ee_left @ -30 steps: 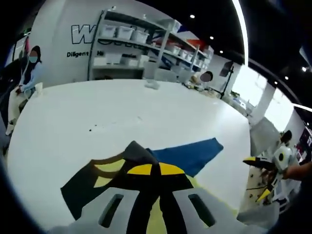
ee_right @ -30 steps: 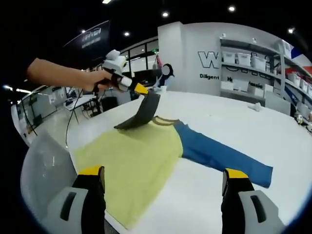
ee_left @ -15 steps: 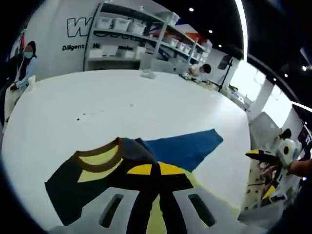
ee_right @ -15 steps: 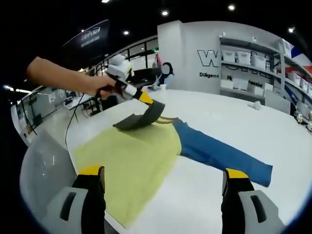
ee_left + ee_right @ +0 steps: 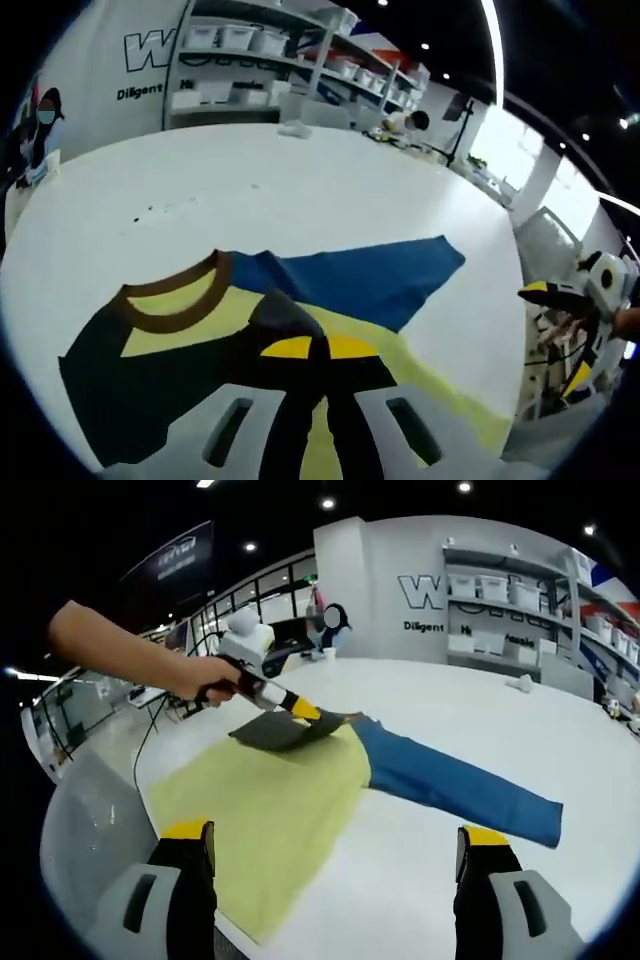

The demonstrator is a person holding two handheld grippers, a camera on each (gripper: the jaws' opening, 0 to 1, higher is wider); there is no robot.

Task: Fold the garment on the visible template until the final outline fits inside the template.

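The left tongs (image 5: 308, 350), yellow-tipped with pale grey arms, were pinched tight on a dark charcoal sleeve (image 5: 283, 318) of the yellow long-sleeved shirt (image 5: 270, 810), the fabric bunched between their tips. From the right gripper view those same tongs (image 5: 305, 711) sat low over the garment's far shoulder, held by a person's hand (image 5: 215, 680) at the end of a bare forearm, with the charcoal sleeve (image 5: 285, 731) lying folded over the yellow body. The right tongs (image 5: 335, 865) stood spread wide with nothing between them, their black and yellow tips hanging over the near edge of the shirt and clear of the cloth. In the left gripper view the right tongs (image 5: 560, 300) showed off at the side, beyond the edge of the surface. The shirt lay flat on the broad white round surface (image 5: 480, 720), its brown-ribbed collar (image 5: 170, 305) toward the middle and its blue sleeve (image 5: 455, 790) stretched straight out to one side. I could not make out a template outline under it. Beyond stood white metal shelving with storage bins (image 5: 260, 60) against a lettered wall, and a seated person (image 5: 35, 130) at the far rim.
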